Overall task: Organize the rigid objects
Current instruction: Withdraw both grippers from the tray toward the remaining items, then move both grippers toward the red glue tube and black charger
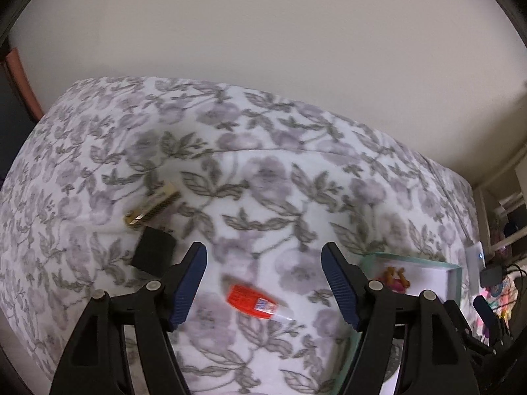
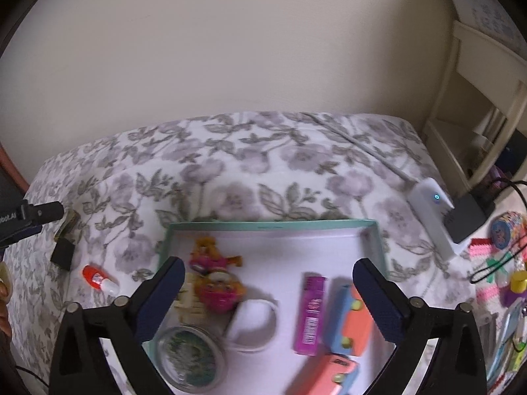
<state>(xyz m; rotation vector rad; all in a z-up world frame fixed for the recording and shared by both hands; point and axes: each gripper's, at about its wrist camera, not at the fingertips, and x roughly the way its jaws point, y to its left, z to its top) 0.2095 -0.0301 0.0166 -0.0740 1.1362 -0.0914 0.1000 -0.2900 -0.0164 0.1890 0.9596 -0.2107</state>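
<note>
Left tool [image 1: 263, 283] spread wide and holding nothing, poised over red glue tube [image 1: 252, 302] on floral bedspread [image 1: 263, 171], black cube [image 1: 153, 252] and harmonica [image 1: 152, 208] beyond. Right tool [image 2: 268, 293] likewise apart, above teal-rimmed tray [image 2: 273, 224] holding purple lighter [image 2: 311, 312], 2 toy cars, figurines.

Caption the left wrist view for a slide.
Open left tongs hover over a red glue tube on the floral blanket.
</note>
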